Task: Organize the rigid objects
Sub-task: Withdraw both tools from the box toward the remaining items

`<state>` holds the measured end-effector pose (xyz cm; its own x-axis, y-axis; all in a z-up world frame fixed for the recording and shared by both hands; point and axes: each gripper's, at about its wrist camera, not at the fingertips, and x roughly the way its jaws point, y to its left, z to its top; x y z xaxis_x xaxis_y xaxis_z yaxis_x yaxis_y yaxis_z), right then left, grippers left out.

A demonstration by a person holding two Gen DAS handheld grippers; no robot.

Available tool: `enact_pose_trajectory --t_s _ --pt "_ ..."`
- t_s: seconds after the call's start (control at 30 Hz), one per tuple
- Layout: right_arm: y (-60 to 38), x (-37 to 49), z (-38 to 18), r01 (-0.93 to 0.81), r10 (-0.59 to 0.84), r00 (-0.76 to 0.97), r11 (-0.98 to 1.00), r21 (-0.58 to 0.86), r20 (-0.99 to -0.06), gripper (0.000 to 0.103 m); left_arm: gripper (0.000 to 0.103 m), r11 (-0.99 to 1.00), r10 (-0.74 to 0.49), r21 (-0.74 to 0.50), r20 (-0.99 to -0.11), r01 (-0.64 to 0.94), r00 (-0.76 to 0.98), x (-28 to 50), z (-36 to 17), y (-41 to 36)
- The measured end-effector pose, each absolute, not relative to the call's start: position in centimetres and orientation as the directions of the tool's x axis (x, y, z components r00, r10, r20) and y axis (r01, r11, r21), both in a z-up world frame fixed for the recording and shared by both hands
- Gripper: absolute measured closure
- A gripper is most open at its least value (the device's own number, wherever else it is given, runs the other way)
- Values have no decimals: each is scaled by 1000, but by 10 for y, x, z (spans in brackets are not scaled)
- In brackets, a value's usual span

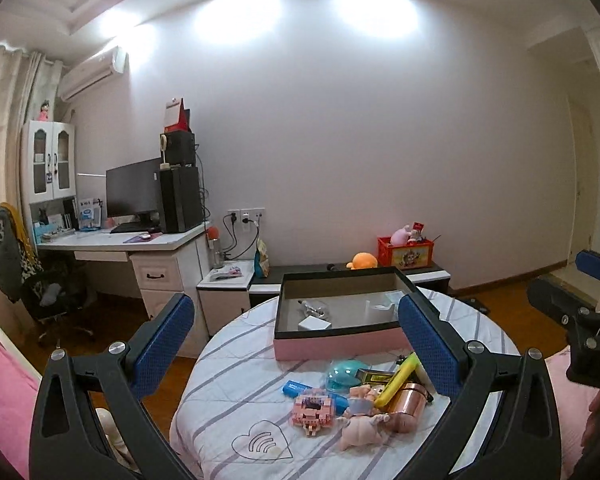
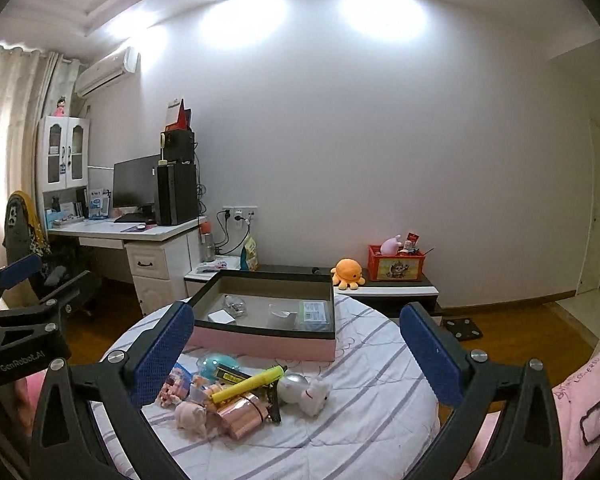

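Observation:
A heap of small items lies on the round table [image 1: 236,364] with its striped cloth: a yellow highlighter [image 2: 247,385], a copper cylinder [image 2: 242,413], pink pig figures [image 2: 190,414], a pink block toy [image 1: 313,407], a blue tube [image 1: 296,389], a teal dome [image 1: 343,374] and a white cat figure [image 2: 312,394]. Behind the heap stands a pink box [image 2: 260,342] with a black rim, holding a few small things. My left gripper [image 1: 298,344] hangs open above the heap, empty. My right gripper [image 2: 296,354] is also wide open and holds nothing.
To the left are a desk [image 2: 140,234] with a monitor and a chair [image 1: 24,272]. A low cabinet [image 2: 388,290] behind the table carries an orange plush [image 2: 347,272] and a red toy crate [image 2: 396,266]. Pink bedding [image 2: 588,408] lies at the right, wooden floor around.

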<state>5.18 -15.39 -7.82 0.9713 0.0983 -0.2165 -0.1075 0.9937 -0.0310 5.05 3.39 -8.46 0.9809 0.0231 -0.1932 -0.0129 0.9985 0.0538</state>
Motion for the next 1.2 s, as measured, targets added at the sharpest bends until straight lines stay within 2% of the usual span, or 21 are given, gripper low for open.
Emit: enact_pose_trajectory --t_s 0.2,0.53,0.9,1.2 --pt "-152 45 -82 -107 94 971 993 -46 -219 0 0 998 15 56 -190 -5 982 46 -85 31" --pt "-153 51 -95 -104 87 962 993 -50 -260 0 0 996 15 91 -239 7 971 52 -98 27" --pt "-167 81 -139 -73 50 915 996 -42 -401 0 0 998 15 59 -411 11 912 80 -148 52" --pt "-175 107 -177 -75 54 851 997 -19 -522 0 0 995 -82 -1 -559 99 825 104 -202 40"
